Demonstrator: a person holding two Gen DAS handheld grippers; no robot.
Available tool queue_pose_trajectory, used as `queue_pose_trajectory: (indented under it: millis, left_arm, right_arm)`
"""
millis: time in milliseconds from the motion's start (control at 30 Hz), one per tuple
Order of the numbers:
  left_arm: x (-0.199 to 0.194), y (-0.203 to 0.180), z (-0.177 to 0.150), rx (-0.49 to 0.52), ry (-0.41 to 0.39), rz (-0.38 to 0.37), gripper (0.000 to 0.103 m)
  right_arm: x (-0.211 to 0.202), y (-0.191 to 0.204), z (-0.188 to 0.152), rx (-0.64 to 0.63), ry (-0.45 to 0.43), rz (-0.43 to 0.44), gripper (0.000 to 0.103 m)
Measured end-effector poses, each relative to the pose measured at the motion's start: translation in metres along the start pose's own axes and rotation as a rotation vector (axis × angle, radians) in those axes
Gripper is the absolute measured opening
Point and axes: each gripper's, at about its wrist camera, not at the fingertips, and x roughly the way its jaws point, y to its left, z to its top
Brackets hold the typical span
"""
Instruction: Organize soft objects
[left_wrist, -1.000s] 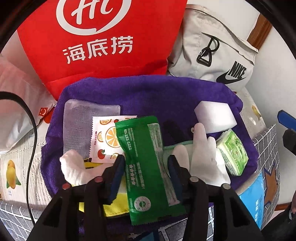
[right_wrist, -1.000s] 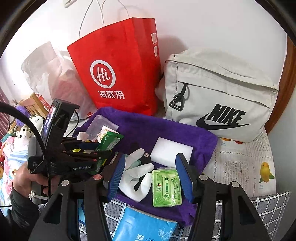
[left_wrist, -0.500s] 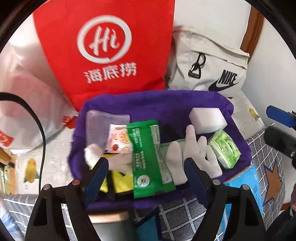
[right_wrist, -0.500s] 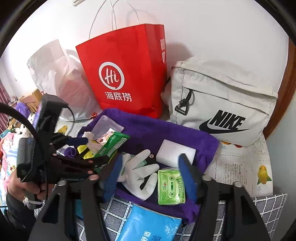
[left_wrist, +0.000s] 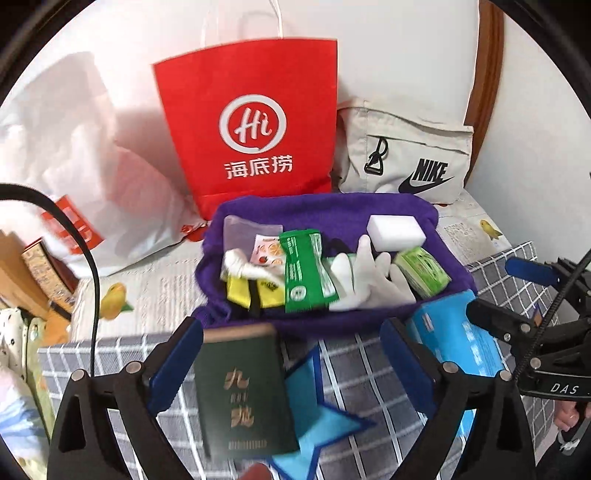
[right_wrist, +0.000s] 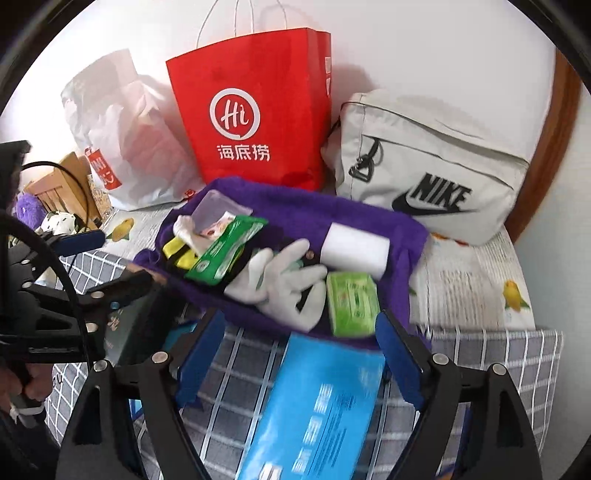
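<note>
The purple towel (left_wrist: 325, 210) looks like fuzzy matt cloth. The green packet (left_wrist: 304, 269) on it is glossy plastic film, the white sponge (left_wrist: 395, 229) matt and smooth. At the bed's back edge stand a matt red paper bag (left_wrist: 255, 114) and a beige cloth bag (left_wrist: 406, 155).

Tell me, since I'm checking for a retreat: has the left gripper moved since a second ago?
Yes. The left gripper has pulled back from the purple towel-lined basket, which now looks smaller and farther away; its jaws are opening, gripping nothing.
</note>
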Motion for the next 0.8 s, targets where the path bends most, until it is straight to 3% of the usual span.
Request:
queue_pose_trajectory:
  millis: [100, 367, 800]
  left_arm:
    - [-0.024, -0.002, -0.013, -0.008, -0.029, -0.002, 0.103]
    - [-0.083, -0.014, -0.042, -0.014, -0.091, 0.008, 0.103]
    - [-0.136, -0.025, -0.084, -0.056, -0.111, 0.0, 0.103]
  right_arm:
    - [-0.015, 0.004, -0.015, 0.023, -0.014, -0.009, 0.101]
    - [-0.059, 0.006, -0.052, 0.113, -0.063, -0.077, 0.103]
    - [-0.132, 0.021, -0.106, 0.131, -0.108, -0.13, 0.103]
